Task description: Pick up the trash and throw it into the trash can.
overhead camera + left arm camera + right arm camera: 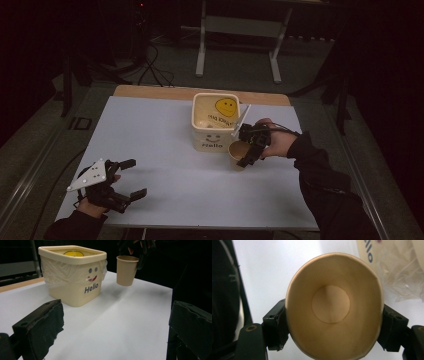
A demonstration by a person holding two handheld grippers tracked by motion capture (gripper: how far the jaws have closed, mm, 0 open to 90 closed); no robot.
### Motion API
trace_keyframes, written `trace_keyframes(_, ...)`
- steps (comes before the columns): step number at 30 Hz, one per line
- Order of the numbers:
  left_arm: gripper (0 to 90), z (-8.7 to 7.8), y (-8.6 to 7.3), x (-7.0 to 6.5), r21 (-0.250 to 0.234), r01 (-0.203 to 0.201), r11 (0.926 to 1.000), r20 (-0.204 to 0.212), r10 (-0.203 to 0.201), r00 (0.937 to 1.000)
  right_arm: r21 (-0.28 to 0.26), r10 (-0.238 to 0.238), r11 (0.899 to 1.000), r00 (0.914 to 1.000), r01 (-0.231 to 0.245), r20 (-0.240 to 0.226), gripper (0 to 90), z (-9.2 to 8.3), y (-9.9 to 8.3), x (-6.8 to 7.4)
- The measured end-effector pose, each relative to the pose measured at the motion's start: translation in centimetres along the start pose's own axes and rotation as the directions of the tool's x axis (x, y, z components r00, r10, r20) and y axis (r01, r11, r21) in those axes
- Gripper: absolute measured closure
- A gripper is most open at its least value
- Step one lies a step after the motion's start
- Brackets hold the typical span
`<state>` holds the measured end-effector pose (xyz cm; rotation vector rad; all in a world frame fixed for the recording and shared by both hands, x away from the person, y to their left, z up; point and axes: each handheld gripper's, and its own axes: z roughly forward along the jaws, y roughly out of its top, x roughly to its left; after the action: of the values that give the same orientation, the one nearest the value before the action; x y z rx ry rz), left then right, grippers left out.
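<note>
Dark room, floor barely lit, metal table frame (240, 30) and cables (155, 70) visible past the far edge. White table (165, 145) is the work surface, with a strip of bare wood (150, 91) along its far side.

Left gripper (131, 178) sits near the front-left corner of the table, held by the left hand (97, 197), grey three-cornered plate (90, 176) on top. Jaws stand wide apart with nothing between them; the left gripper view shows only white tabletop in the gap. It is well apart from everything else.

Right gripper (246, 146) is up beside the cream tub (215, 122), just off the tub's right-front corner, held by the right hand (272, 140) in a dark sleeve (325, 185). Jaws are clamped on a tan paper cup (334, 305), one on each side of the wall; rim is squeezed slightly oval in the right gripper view. Cup interior looks empty. From the left gripper view the cup hangs upright, clear of the table, shadow under it, near the tub but not touching.

Tub is square, open-topped, "Hello" and a small face printed on the front, yellow smiley (226, 106) on the inside of the far wall. Clear plastic liner (62, 272) drapes over the outside of the rim. Thin white stick (241, 120) leans against the tub's right edge, right by the right gripper.
</note>
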<state>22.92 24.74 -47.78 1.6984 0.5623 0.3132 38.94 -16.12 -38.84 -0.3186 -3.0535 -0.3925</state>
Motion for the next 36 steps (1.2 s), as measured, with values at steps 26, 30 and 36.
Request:
trace_keyframes(26, 0.4, 0.0, 0.0, 0.0, 0.001, -0.002, 1.0, 0.0, 0.002, 1.0, 0.009, -0.067, 0.998, 0.9976, 0.067, 0.015, 24.8, -6.2, 2.5, 0.5)
trace_keyframes(30, 0.3, 0.0, 0.0, 0.0, 0.003, -0.003, 1.0, 0.0, 0.003, 1.0, 0.0, -0.074, 0.997, 0.997, 0.074, 0.019, 24.9, -6.9, 3.2, 0.3)
trace_keyframes(36, 0.4, 0.0, 0.0, 0.0, 0.002, -0.003, 1.0, 0.002, 0.003, 1.0, -0.012, -0.071, 0.997, 0.9971, 0.072, 0.027, 25.3, -8.0, 4.0, -0.1)
